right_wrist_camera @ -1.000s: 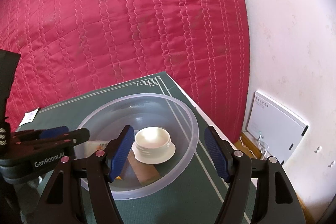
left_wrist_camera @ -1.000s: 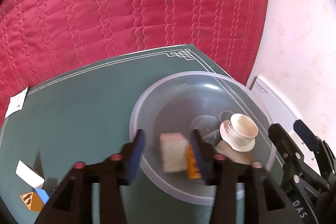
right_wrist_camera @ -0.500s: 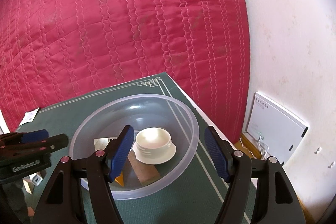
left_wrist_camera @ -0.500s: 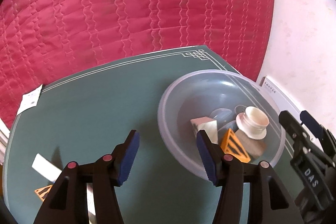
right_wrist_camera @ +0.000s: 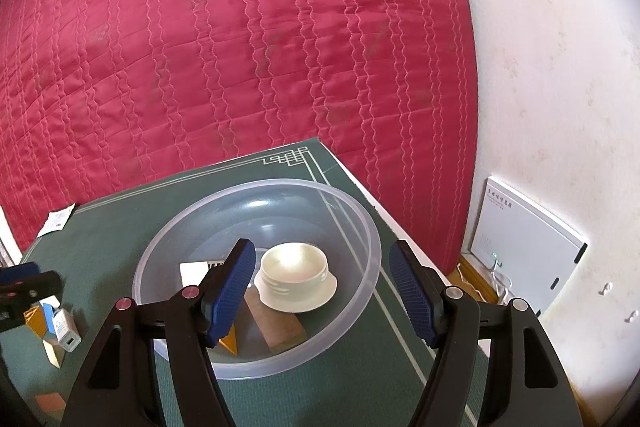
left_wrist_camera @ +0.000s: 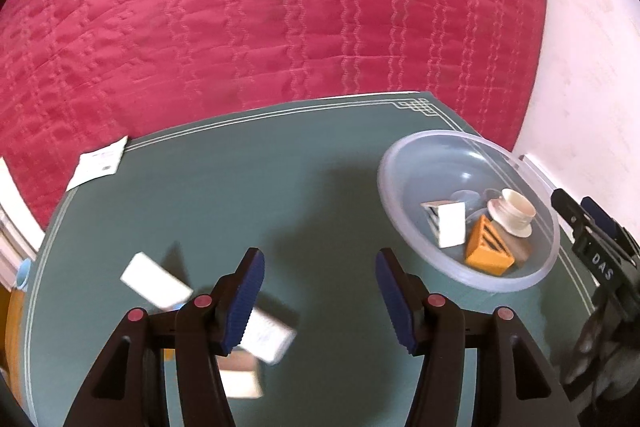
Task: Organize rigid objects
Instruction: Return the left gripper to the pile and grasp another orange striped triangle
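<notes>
Both blocks now lie in the bowl (left_wrist_camera: 404, 163), left claw (left_wrist_camera: 320, 297) withdrawn.

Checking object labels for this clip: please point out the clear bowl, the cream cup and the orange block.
clear bowl (right_wrist_camera: 370, 239), right wrist view, right rim.
cream cup (right_wrist_camera: 294, 261), right wrist view, inside.
orange block (left_wrist_camera: 488, 247), left wrist view, slotted top face.

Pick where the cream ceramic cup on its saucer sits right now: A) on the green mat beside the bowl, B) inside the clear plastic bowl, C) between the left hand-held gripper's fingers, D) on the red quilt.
B: the cream ceramic cup on its saucer sits inside the clear plastic bowl, next to an orange triangular block and a white block.
</notes>
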